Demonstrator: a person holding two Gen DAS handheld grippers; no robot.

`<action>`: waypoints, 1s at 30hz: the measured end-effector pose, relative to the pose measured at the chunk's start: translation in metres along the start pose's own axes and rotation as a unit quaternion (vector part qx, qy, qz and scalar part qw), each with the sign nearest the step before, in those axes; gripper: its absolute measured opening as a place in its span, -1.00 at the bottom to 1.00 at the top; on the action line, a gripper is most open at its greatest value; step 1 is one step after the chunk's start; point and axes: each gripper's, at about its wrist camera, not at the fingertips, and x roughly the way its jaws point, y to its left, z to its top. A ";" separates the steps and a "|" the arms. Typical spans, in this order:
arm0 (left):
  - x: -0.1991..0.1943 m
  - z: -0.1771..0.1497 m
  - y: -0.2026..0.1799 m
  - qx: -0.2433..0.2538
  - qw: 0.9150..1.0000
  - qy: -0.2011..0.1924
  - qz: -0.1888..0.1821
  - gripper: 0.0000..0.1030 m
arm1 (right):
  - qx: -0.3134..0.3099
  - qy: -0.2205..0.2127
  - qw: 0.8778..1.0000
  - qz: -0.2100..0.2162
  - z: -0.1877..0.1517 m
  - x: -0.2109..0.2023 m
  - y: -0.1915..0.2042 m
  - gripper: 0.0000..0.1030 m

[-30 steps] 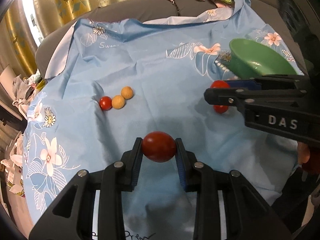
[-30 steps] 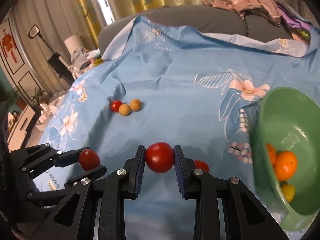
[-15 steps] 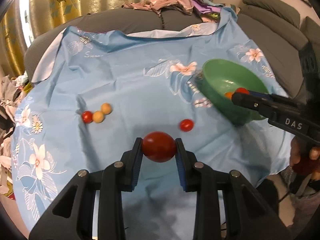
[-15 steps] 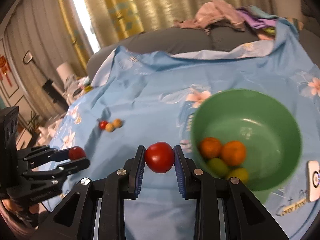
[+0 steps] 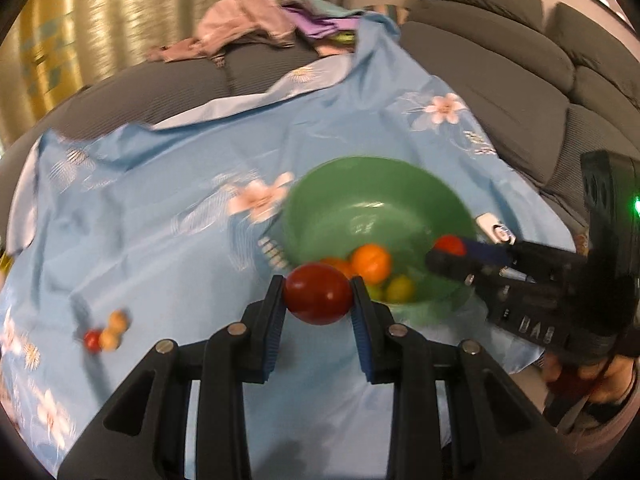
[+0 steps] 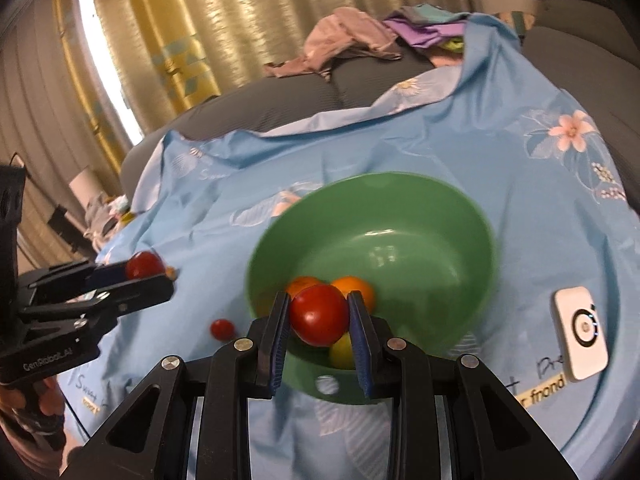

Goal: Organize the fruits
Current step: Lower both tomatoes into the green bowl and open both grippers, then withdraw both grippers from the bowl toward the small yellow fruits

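A green bowl point(image 5: 320, 208) point(image 6: 472, 216) stands on the blue flowered cloth and holds oranges point(image 5: 370, 263) and small yellow-green fruits point(image 5: 399, 287). My left gripper point(image 5: 318, 294) is shut on a red tomato point(image 5: 318, 294), held in the air just short of the bowl's near rim. My right gripper point(image 6: 319, 314) is shut on another red tomato point(image 6: 319, 314), held over the bowl's near rim. In the left wrist view the right gripper point(image 5: 452, 250) reaches over the bowl from the right. A small red tomato point(image 6: 222, 329) lies on the cloth left of the bowl.
A red cherry tomato point(image 5: 92, 339) and two tan round fruits point(image 5: 114, 328) lie together at the cloth's left. A white device point(image 6: 582, 332) lies on the cloth right of the bowl. Clothes point(image 5: 240, 28) are piled on the grey sofa behind.
Both grippers have moved right toward the bowl, each still holding its tomato. The right gripper's tomato now hangs over the bowl's near rim, and the bowl fills the middle of both views.
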 end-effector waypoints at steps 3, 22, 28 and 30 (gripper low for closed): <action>0.020 0.013 -0.015 0.016 1.000 0.010 -0.010 -0.40 | 0.007 -0.002 1.000 -0.007 -0.001 0.000 -0.009 -0.40; 0.054 0.017 -0.019 0.009 0.999 0.045 0.013 0.38 | 0.033 0.003 0.999 -0.034 -0.007 0.000 -0.033 -0.18; 0.035 -0.001 0.003 -0.031 0.998 0.046 0.015 0.76 | 0.033 -0.004 0.999 -0.008 -0.009 -0.008 -0.026 -0.18; 0.028 -0.012 0.013 -0.051 0.997 0.052 0.011 0.76 | 0.028 -0.003 1.000 0.002 -0.011 -0.010 -0.019 -0.17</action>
